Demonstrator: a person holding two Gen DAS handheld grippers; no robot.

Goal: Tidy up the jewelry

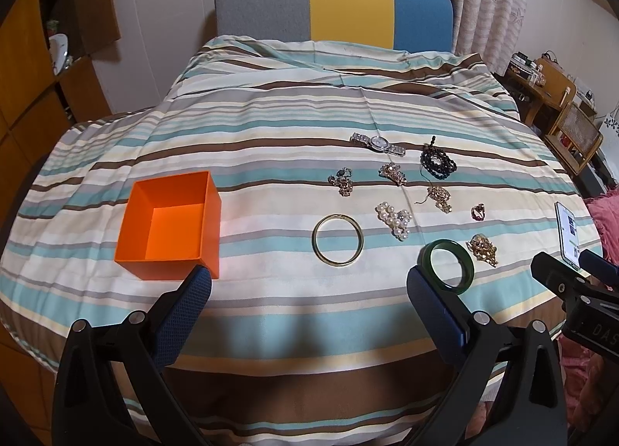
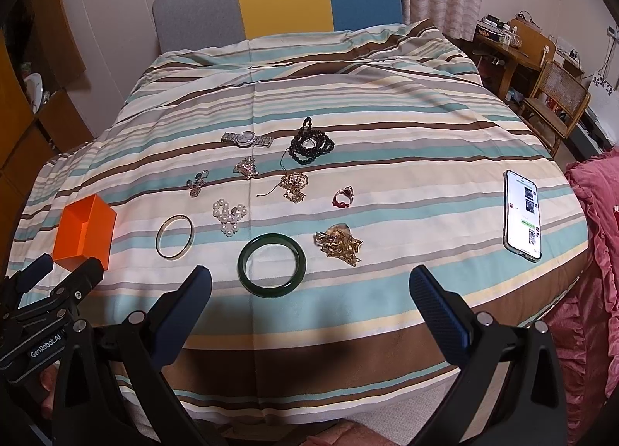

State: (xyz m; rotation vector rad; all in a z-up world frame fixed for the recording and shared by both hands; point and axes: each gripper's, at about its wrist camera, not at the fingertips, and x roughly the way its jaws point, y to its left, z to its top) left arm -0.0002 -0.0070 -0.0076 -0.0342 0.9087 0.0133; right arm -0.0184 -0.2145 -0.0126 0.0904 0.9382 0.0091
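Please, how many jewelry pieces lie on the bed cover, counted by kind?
Bangles: 2, the gold bangle and the green bangle
Watch: 1, the silver watch
Bead strand: 1, the black beads
Pearl piece: 1
Ring: 1, the red ring
Gold chain tangles: 2
Small ornate pieces: 2
Total: 10
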